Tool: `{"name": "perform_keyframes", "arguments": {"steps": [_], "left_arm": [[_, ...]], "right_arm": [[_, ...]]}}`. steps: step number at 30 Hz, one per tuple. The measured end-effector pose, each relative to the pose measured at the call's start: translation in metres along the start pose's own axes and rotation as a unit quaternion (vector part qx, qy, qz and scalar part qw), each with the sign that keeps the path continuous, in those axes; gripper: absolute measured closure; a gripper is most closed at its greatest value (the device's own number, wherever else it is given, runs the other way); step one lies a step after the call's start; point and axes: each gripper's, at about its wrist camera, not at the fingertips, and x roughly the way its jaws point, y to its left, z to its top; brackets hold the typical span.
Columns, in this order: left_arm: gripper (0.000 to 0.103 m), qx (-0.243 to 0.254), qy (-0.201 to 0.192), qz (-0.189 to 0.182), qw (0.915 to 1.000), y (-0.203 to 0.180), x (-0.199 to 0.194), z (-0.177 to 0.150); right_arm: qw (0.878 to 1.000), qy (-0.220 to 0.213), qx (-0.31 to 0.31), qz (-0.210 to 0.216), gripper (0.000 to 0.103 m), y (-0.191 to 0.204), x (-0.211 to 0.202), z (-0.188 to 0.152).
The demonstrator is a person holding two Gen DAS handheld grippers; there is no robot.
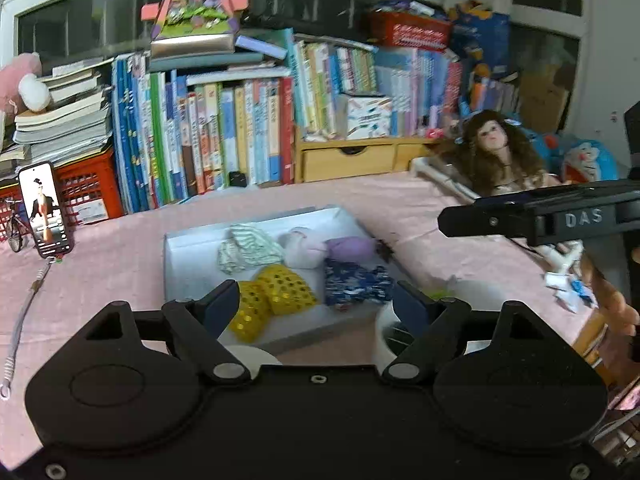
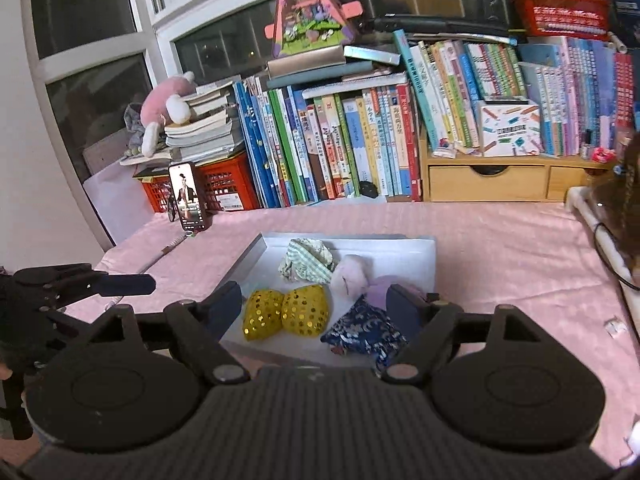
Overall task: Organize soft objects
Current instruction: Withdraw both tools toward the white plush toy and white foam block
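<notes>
Both grippers hover near the front edge of the shallow white cardboard tray (image 2: 420, 256) on the pink tablecloth (image 2: 500, 240); left gripper (image 1: 316, 304) has jaws spread wide, nothing between them, and right gripper (image 2: 316, 308) is the same, wide and empty. Nearest in the tray: 2 yellow sequinned bean-bag pouches (image 2: 286, 314) touching side by side, and just beside them on the right a dark blue floral-print fabric pouch (image 2: 360, 332), its near corner at or over the tray's front edge — hard to tell, right finger partly covers it. Behind those, a pale lilac plush lump (image 2: 352, 276) with a purple soft piece (image 1: 352, 249) against it; could be 1 toy or 2, view is too blurred to say. Furthest back, a crumpled green-and-white striped cloth (image 2: 308, 264). All look light, limp, likely to sag and deform in the jaws; sequins probably slick, so pinch a pouch across its plump middle, not a corner. For the cloth, grab a bunched fold. Beyond the tray: upright phone (image 2: 188, 196) on the left, curly-haired doll (image 1: 500, 152) on the right, then the row of books (image 2: 360, 140) along the window.
</notes>
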Motion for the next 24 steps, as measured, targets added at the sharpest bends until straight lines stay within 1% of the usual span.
{"name": "perform_keyframes", "arguments": {"steps": [5,11,16,21,24], "left_arm": [[0.020,0.016,-0.012,-0.020,0.9996,-0.024,-0.016,-0.025],[0.020,0.015,-0.012,-0.054,0.9983,-0.051,-0.021,-0.054],[0.020,0.022,-0.018,-0.064,0.9975,-0.070,-0.022,-0.075],[0.020,0.024,-0.012,-0.077,0.9966,-0.087,-0.017,-0.091],[0.020,0.036,-0.010,-0.080,0.9961,-0.101,-0.013,-0.102]], "right_arm": [[1.000,-0.012,0.010,-0.007,0.015,-0.011,-0.020,-0.017],[0.999,-0.007,0.026,-0.032,0.015,-0.030,-0.027,-0.039],[0.998,0.003,0.044,-0.048,0.015,-0.047,-0.026,-0.055],[0.996,0.007,0.054,-0.067,0.014,-0.060,-0.026,-0.069],[0.995,0.005,0.058,-0.079,0.014,-0.067,-0.026,-0.077]]}}
